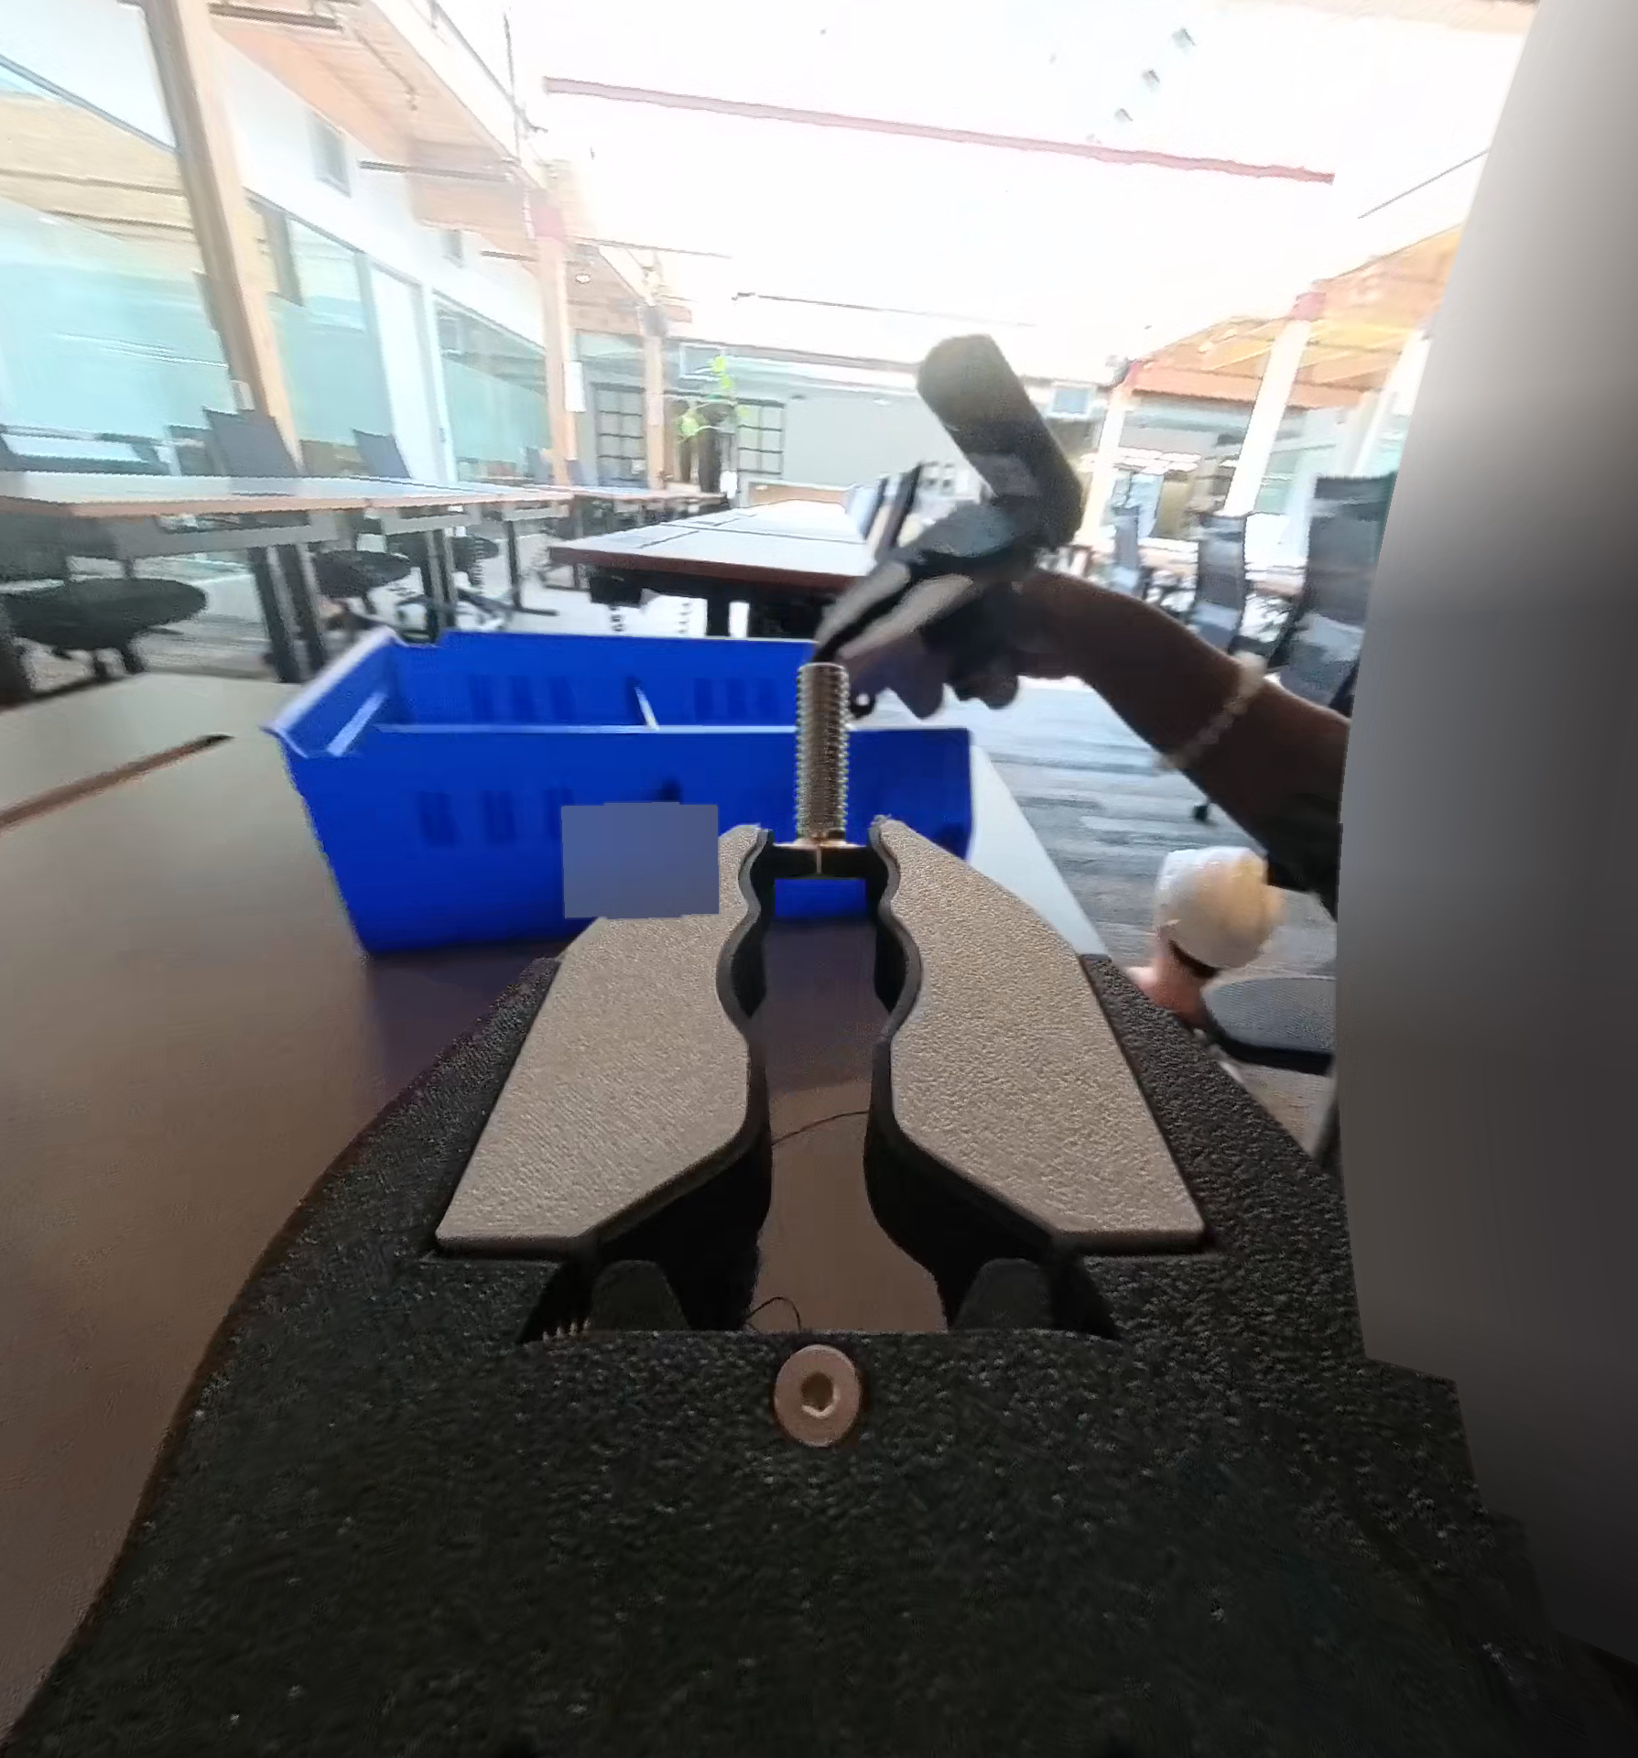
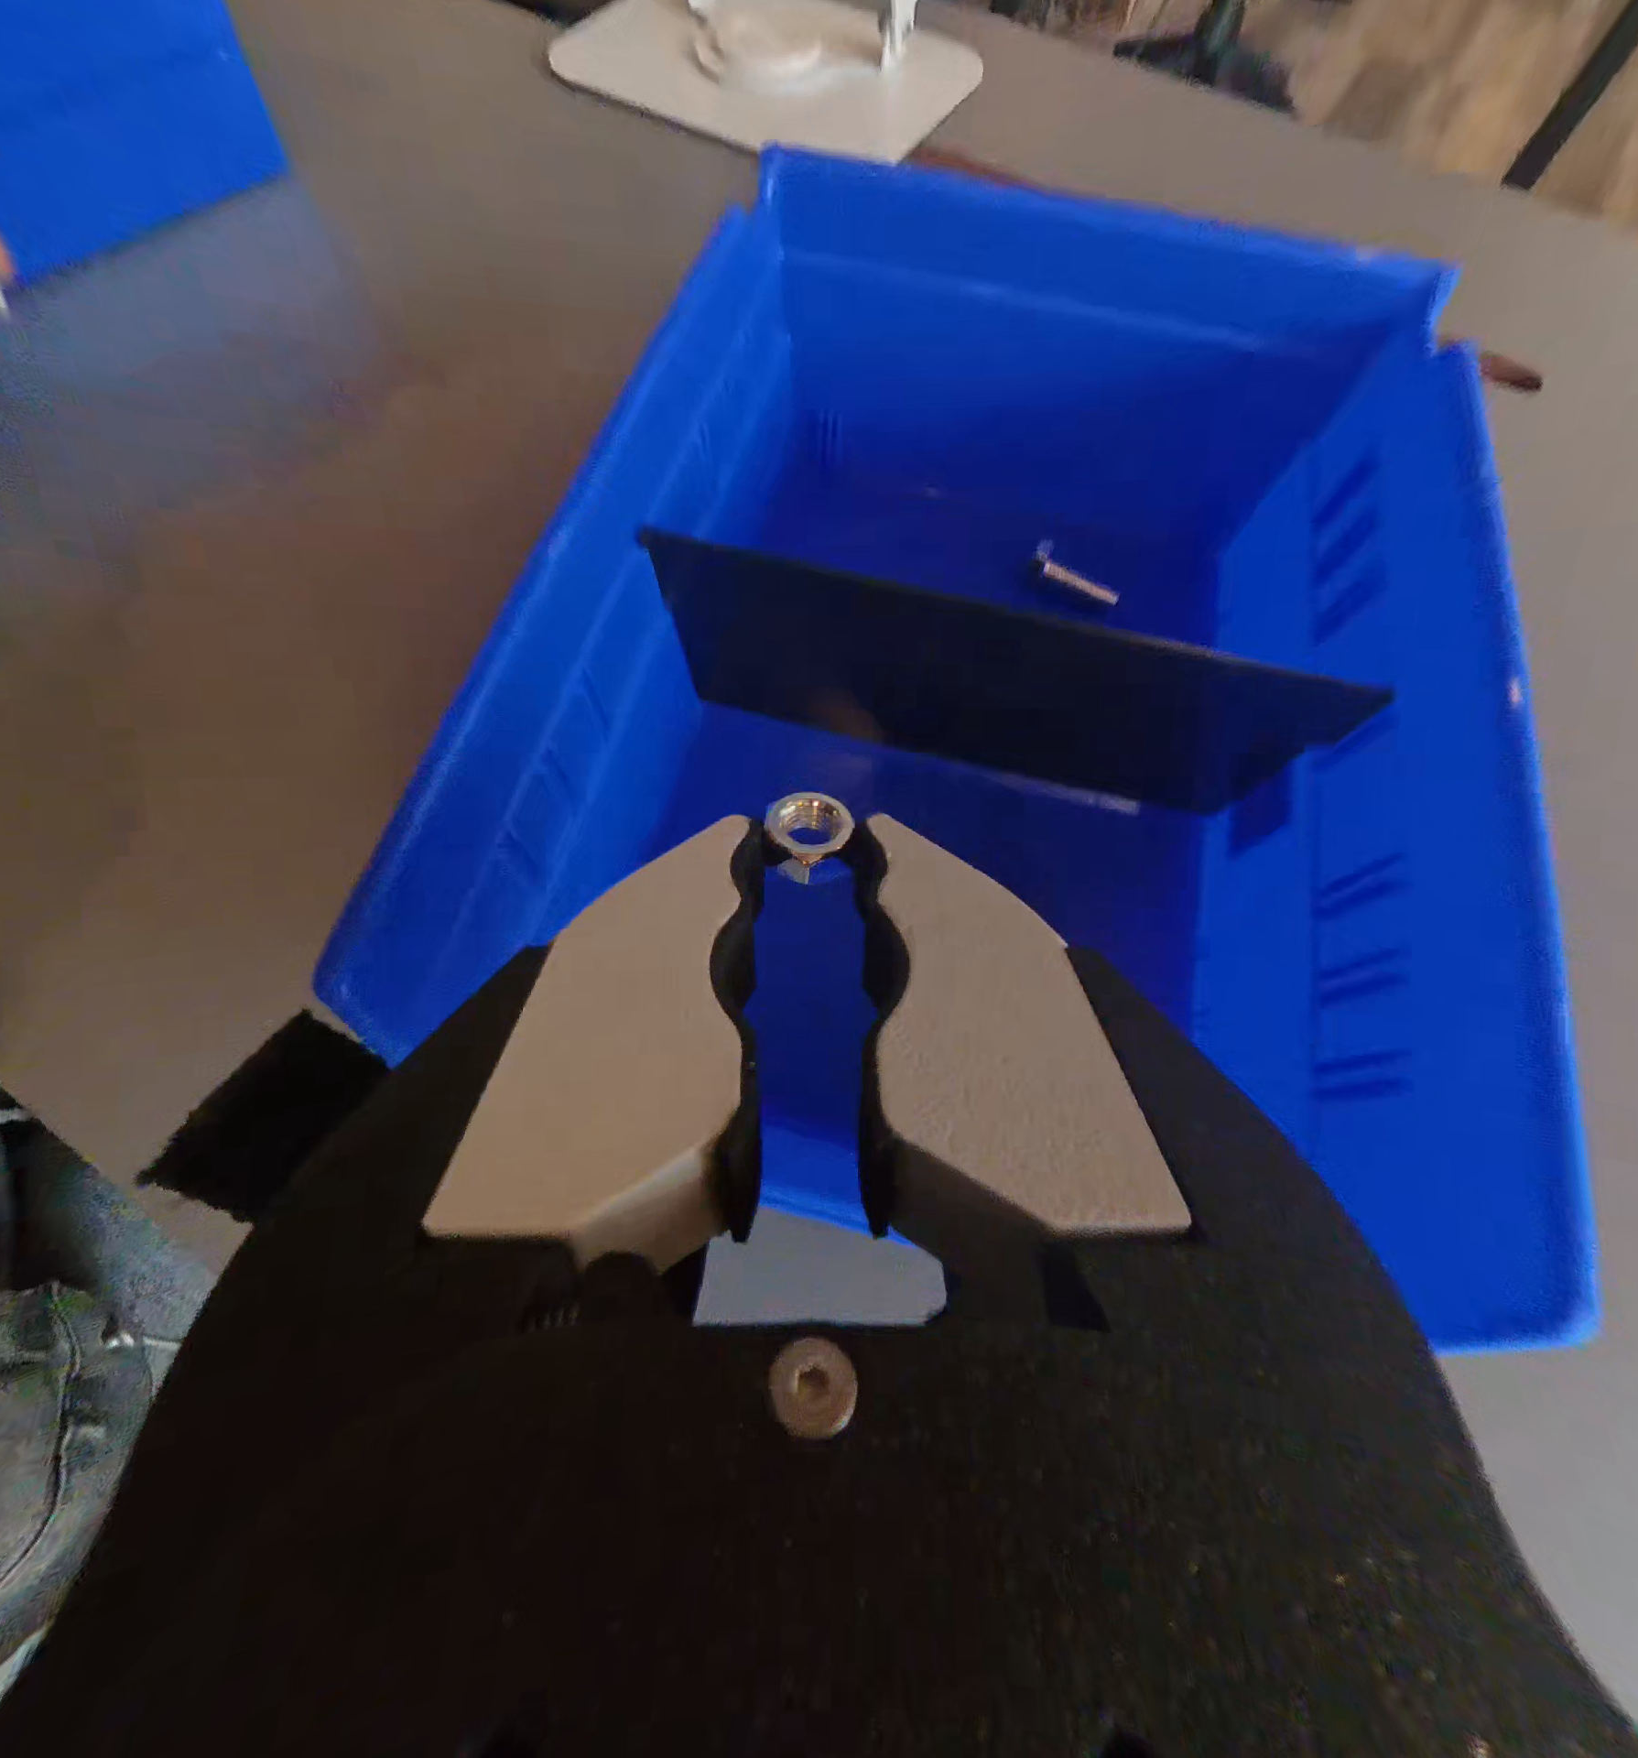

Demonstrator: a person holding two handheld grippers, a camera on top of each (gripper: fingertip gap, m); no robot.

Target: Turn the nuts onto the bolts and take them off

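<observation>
In the left wrist view my left gripper [image 1: 819, 856] is shut on the head of a silver bolt [image 1: 821, 752], which stands upright with its threaded shaft pointing up. The other gripper [image 1: 877, 647] shows beyond it, held by a hand, just right of the bolt's top. In the right wrist view my right gripper [image 2: 810, 842] is shut on a small silver nut [image 2: 807, 830] at its fingertips, held above the near compartment of a blue bin [image 2: 529, 761]. Another bolt [image 2: 1072, 580] lies in the bin's far compartment.
A dark divider [image 2: 986, 685] splits the bin. The bin [image 1: 472, 828] stands on a dark table [image 1: 130, 1046]. A second blue bin [image 2: 82, 124] is at far left, and a grey stand base [image 2: 767, 86] lies behind. A grey panel [image 1: 1538, 761] fills the right side.
</observation>
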